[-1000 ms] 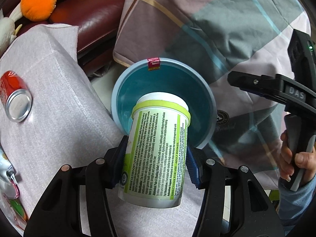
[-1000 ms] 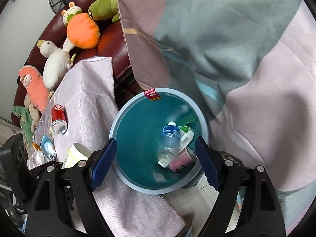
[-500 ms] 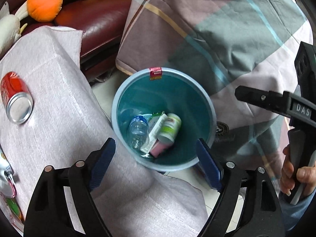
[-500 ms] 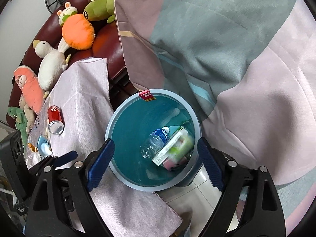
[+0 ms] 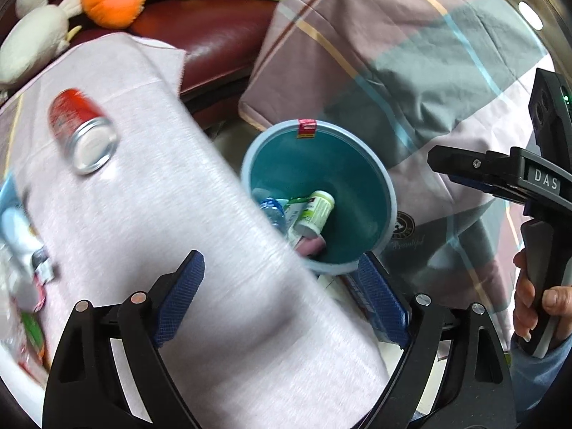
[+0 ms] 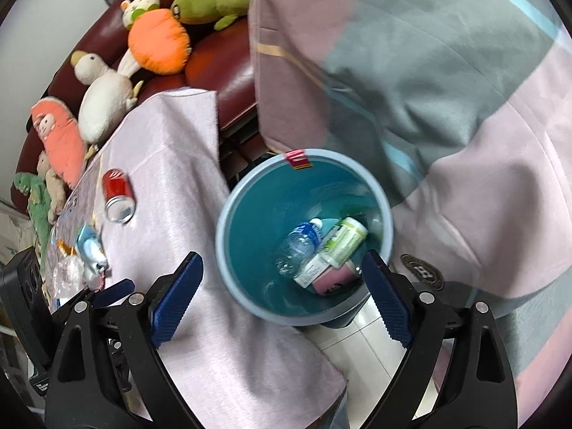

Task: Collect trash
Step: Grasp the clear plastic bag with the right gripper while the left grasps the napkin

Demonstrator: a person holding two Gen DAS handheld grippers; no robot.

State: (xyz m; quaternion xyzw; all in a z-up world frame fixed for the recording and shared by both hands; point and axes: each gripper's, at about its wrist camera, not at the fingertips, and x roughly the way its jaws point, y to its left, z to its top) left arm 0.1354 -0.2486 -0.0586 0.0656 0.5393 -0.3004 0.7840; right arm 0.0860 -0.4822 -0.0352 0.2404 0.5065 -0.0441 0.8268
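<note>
A blue bin (image 5: pixel 384 193) (image 6: pixel 228 250) stands on the floor beside the cloth-covered table. In it lie a white-and-green supplement jar (image 5: pixel 316 211) (image 6: pixel 345 239), a clear plastic bottle (image 6: pixel 298 246) and a pink cup (image 6: pixel 330 280). A red soda can (image 5: pixel 80 130) (image 6: pixel 117 195) lies on the table cloth. Wrappers (image 5: pixel 21 246) (image 6: pixel 89 254) lie at the table's left end. My left gripper (image 5: pixel 282 300) is open and empty over the table edge. My right gripper (image 6: pixel 282 298) is open and empty above the bin; it also shows in the left wrist view (image 5: pixel 475 175).
A dark red sofa (image 6: pixel 214 60) with plush toys (image 6: pixel 157 41) stands behind the table. A plaid blanket (image 5: pixel 411 57) (image 6: pixel 429 71) drapes to the right of the bin. The table carries a pale pink cloth (image 5: pixel 150 214) (image 6: pixel 171 164). Tiled floor (image 6: pixel 354 329) shows under the bin.
My left gripper opened and let the supplement jar drop into the bin, then swung left over the table. The right gripper stayed open above the bin.
</note>
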